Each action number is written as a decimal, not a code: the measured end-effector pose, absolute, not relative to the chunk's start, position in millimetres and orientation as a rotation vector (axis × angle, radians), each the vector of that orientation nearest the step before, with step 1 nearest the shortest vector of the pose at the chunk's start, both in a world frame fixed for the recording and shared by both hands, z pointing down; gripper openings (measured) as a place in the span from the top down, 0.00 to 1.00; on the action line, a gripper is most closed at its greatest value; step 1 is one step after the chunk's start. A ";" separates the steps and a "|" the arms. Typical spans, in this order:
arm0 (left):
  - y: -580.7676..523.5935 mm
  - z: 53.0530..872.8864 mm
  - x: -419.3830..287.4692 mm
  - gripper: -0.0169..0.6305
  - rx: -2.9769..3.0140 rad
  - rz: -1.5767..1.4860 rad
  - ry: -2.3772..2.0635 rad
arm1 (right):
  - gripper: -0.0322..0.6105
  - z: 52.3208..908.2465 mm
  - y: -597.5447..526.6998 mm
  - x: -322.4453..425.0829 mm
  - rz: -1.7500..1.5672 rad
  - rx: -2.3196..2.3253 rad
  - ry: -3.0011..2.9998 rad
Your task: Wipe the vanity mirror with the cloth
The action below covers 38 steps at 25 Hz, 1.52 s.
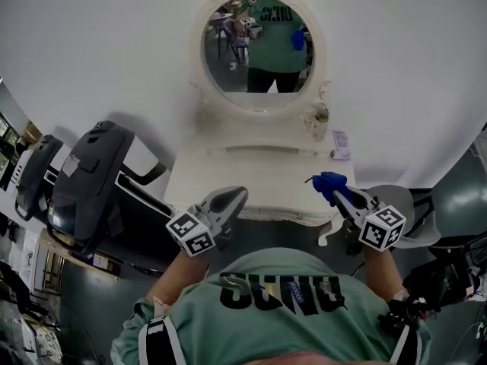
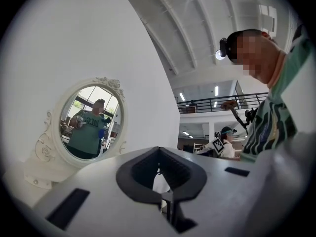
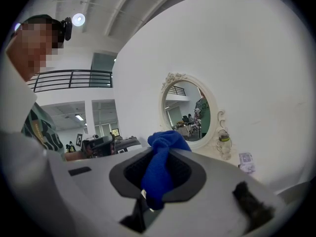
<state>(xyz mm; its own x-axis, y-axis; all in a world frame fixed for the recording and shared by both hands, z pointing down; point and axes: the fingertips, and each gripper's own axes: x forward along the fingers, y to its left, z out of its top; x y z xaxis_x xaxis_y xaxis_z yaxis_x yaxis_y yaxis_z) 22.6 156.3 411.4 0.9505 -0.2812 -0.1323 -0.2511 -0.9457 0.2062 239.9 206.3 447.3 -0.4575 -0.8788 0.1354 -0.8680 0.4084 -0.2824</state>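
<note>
Right gripper (image 3: 159,168): claw pressed together on the blue cloth (image 3: 163,154), pinching it mid-fold so that a bunched end stood proud of the jaw tips. This hold appeared intended to put fabric, not the gripper, against the glass. In the head view the cloth sat at 4 o'clock, over the front edge of the white vanity table (image 1: 251,175) and well apart from the vanity mirror (image 1: 262,48) at 12 o'clock.

Left gripper (image 2: 159,154): claw pressed together at the tips with nothing between the jaws. It was held at about 6 o'clock over the table's front edge, near the body — judged a standby position, as one cloth needs one gripper.

Task status: wiping judged not yet begun — the cloth was not touching the glass.

Containers: one small bottle (image 1: 323,117) stood upright at 5 o'clock of the mirror frame, just beside it. Its contents could not be made out. It lies close to any wiping sweep along the lower right of the mirror and could be knocked.
</note>
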 end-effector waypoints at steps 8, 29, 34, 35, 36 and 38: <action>130.6 424.6 20.6 0.96 2.914 -0.218 -0.441 | 0.87 462.5 170.2 235.7 -0.500 -1.576 2.657; -166.0 403.0 -116.6 0.96 3.035 -0.237 -0.363 | 0.87 397.8 -128.7 99.7 -0.149 -1.827 2.717; -184.2 406.4 -95.5 0.96 2.977 -0.302 -0.480 | 0.87 377.7 -166.5 120.8 0.064 -1.781 2.836; -186.1 406.7 -89.7 0.96 2.966 -0.307 -0.516 | 0.87 370.5 -174.2 125.5 0.129 -1.765 2.861; -187.1 406.8 -83.3 0.96 2.954 -0.311 -0.549 | 0.87 362.0 -182.0 130.5 0.199 -1.749 2.883; -188.0 407.3 -70.5 0.96 2.926 -0.317 -0.607 | 0.87 342.8 -199.3 139.9 0.345 -1.732 2.907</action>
